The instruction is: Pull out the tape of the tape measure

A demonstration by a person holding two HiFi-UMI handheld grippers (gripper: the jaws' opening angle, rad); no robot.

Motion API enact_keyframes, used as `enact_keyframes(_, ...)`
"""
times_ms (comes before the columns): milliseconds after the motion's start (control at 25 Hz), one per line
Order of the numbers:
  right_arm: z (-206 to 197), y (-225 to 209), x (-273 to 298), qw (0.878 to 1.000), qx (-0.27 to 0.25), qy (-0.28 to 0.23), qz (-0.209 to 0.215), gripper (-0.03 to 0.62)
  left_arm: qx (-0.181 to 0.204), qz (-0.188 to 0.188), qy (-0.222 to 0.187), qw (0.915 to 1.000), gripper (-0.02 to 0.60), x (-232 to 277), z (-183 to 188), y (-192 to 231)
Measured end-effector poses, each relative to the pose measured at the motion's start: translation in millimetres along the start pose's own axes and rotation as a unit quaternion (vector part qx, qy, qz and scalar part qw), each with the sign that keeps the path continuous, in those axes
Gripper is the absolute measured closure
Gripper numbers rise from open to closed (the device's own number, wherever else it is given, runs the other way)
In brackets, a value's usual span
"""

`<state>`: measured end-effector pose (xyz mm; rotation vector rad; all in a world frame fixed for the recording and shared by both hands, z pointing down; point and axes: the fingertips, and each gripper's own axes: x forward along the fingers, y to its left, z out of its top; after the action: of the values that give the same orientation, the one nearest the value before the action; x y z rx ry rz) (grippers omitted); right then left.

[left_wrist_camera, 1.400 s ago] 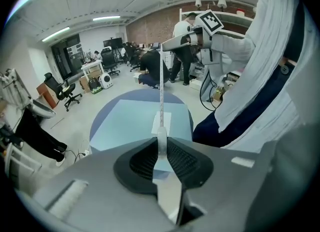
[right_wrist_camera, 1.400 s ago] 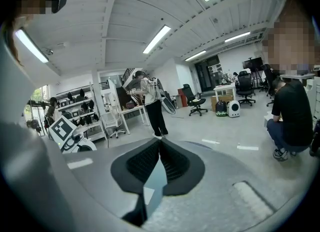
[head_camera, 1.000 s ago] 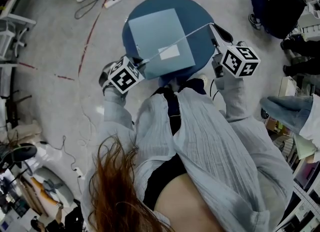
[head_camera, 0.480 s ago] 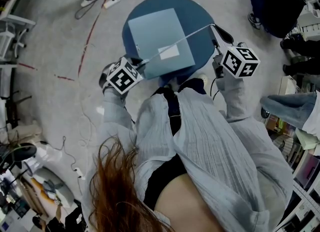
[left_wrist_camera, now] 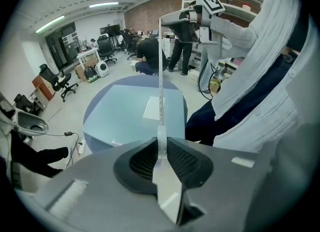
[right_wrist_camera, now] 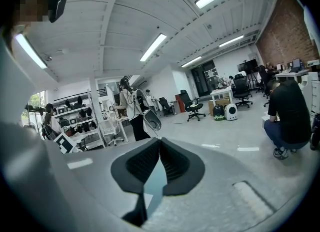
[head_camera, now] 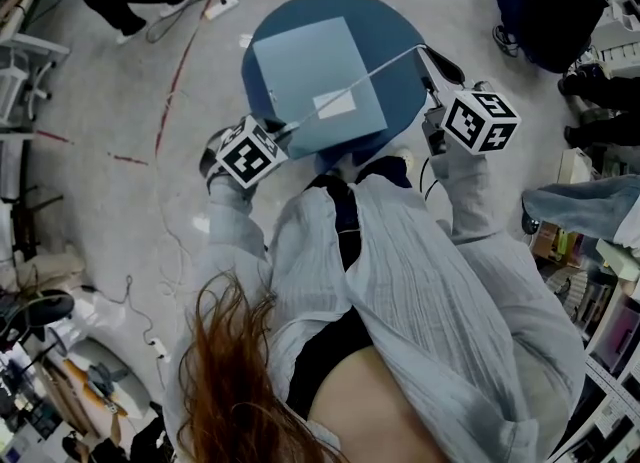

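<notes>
The tape (left_wrist_camera: 160,75) is out and stretched in a straight line above the round blue table (head_camera: 400,21). It crosses a pale mat (head_camera: 310,61) and a small white slip of paper (head_camera: 335,104) without appearing to touch either. It runs from 1 gripper to the other. No view lets me make out the tape measure's case.

I judge the pulling step to be well along: a long length is already drawn and looks taut, not sagging. If more is wanted, the next move calls for carrying the 2 hands further apart along the tape's own line. Both grips must stay firm so that the thin strip neither slips through the pads nor springs back.

The left gripper (left_wrist_camera: 160,137) is clenched on the tape. Its view shows the pads meeting at their tips with the strip pinched between them and running on toward the camera.

The right gripper (right_wrist_camera: 160,141) has its jaws drawn together, with only a sliver of gap behind the tips. The tape itself is hard to pick out in that gripper's own view. In the left gripper view and the head view, though, the far end of the strip reaches the right gripper's jaw tips, so I take it to be grasping that end.
</notes>
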<state>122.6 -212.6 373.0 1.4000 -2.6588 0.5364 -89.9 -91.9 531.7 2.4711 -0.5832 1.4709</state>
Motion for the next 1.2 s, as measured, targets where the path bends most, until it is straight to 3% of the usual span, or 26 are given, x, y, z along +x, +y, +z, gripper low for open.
enact_keyframes(80, 3, -1, -3, 1.000, 0.002, -0.005, -0.002, 0.582, 0.003, -0.004, 0.015, 0.9999, 0.504, 2, -4, -3)
enact_keyframes(200, 13, -12, -12, 0.999, 0.020, -0.028, -0.015, 0.582, 0.025, -0.010, 0.073, 0.9970, 0.504, 12, -24, -9)
enact_keyframes(240, 16, -17, -14, 0.999, 0.020, -0.033, -0.022, 0.582, 0.027, -0.008, 0.072, 0.9970, 0.503, 12, -25, -9)
enact_keyframes(520, 11, -45, -26, 0.998, 0.015, -0.026, -0.063, 0.582, -0.020, 0.008, 0.012, 0.9997, 0.503, 4, -15, 7)
enact_keyframes(680, 2, -61, -32, 0.996, 0.020, -0.020, -0.086, 0.580, -0.091, 0.003, -0.061, 0.9940, 0.503, -5, -10, 19)
enact_keyframes(800, -5, -71, -35, 0.995, 0.024, -0.013, -0.100, 0.582, -0.168, -0.017, -0.131, 0.9768, 0.503, -15, -12, 26)
enact_keyframes(960, -14, -78, -34, 0.994, 0.032, -0.006, -0.107, 0.582, -0.253, -0.007, -0.227, 0.9404, 0.503, -32, -9, 46)
enact_keyframes(1200, -18, -79, -28, 0.994, 0.039, -0.009, -0.098, 0.580, -0.324, 0.005, -0.315, 0.8920, 0.503, -46, -7, 67)
